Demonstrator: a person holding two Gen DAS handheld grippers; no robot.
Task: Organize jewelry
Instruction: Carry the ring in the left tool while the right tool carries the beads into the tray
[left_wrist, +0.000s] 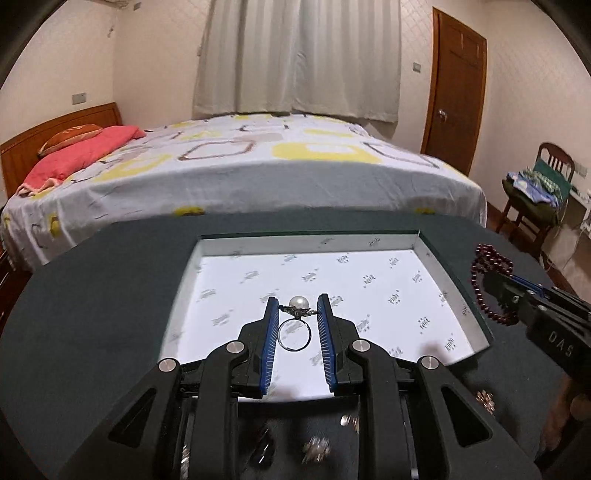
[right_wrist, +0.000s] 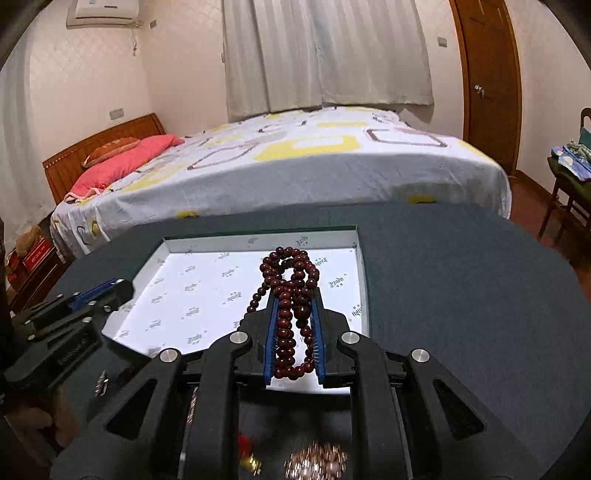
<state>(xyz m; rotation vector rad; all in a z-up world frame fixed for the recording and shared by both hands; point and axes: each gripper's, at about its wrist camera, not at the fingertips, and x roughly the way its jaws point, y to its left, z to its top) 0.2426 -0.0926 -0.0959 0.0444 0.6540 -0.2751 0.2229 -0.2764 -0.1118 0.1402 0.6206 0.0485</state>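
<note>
Dim warm indoor light, fisheye-bent edges, dark corners, blurred foreground

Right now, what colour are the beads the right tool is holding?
Dark reddish-brown, glossy. The beads show best in the right wrist view, clamped in the right tool.

Pearl ring (left_wrist: 295, 323) pinched above white-lined tray (left_wrist: 436, 258); dark red bead strand (right_wrist: 291, 314) bunched, clamped over same tray.

Glossy dark-red beads (right_wrist: 291, 314); shiny metal ring (left_wrist: 294, 334) with a lustrous pearl (left_wrist: 299, 302); smooth printed paper lines the tray (left_wrist: 424, 273); matt grey cloth covers the table (right_wrist: 461, 295).
</note>
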